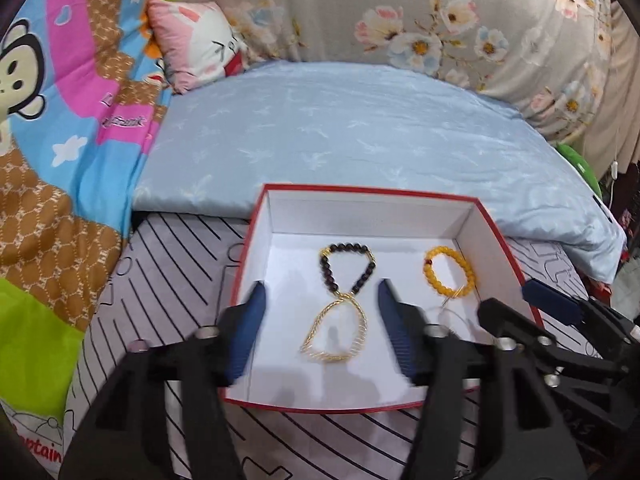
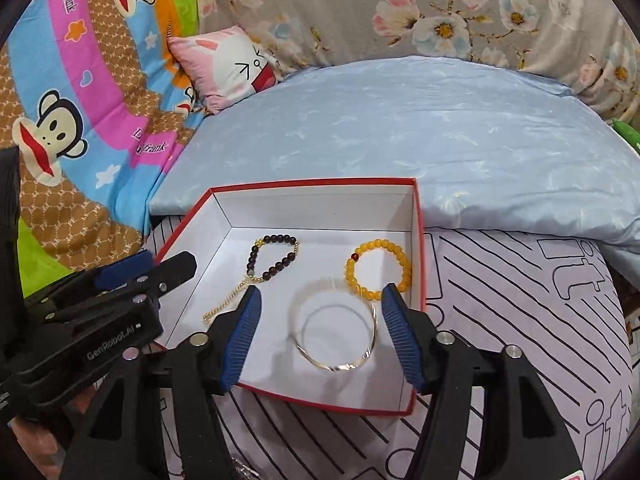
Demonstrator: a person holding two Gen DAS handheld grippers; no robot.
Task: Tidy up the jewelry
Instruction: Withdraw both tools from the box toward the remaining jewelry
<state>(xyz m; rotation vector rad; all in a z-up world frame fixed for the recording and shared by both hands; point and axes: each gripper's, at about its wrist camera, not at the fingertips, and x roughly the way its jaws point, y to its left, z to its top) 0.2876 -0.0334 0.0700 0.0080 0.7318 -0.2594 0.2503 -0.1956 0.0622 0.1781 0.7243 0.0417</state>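
Observation:
A red box with a white inside [image 1: 472, 216] [image 2: 224, 208] stands on the bed. In it lie a dark bead bracelet with a gold chain loop [image 1: 340, 304] [image 2: 276, 260], a yellow bead bracelet [image 1: 448, 276] [image 2: 378, 266] and a silver bangle [image 2: 336, 330], partly hidden in the left wrist view. My left gripper [image 1: 322, 294] is open and empty over the dark bracelet. My right gripper [image 2: 320, 298] is open and empty over the bangle. The right gripper also shows in the left wrist view [image 1: 520, 300], and the left gripper in the right wrist view [image 2: 148, 264].
The box sits on a lilac sheet with black stripes [image 1: 168, 264] [image 2: 520, 280]. Behind it lies a pale blue pillow [image 1: 360, 132] [image 2: 440, 128]. A cartoon monkey quilt [image 1: 60, 120] is at the left, with a small pink cushion [image 1: 196, 44] and a floral quilt [image 1: 440, 12] behind.

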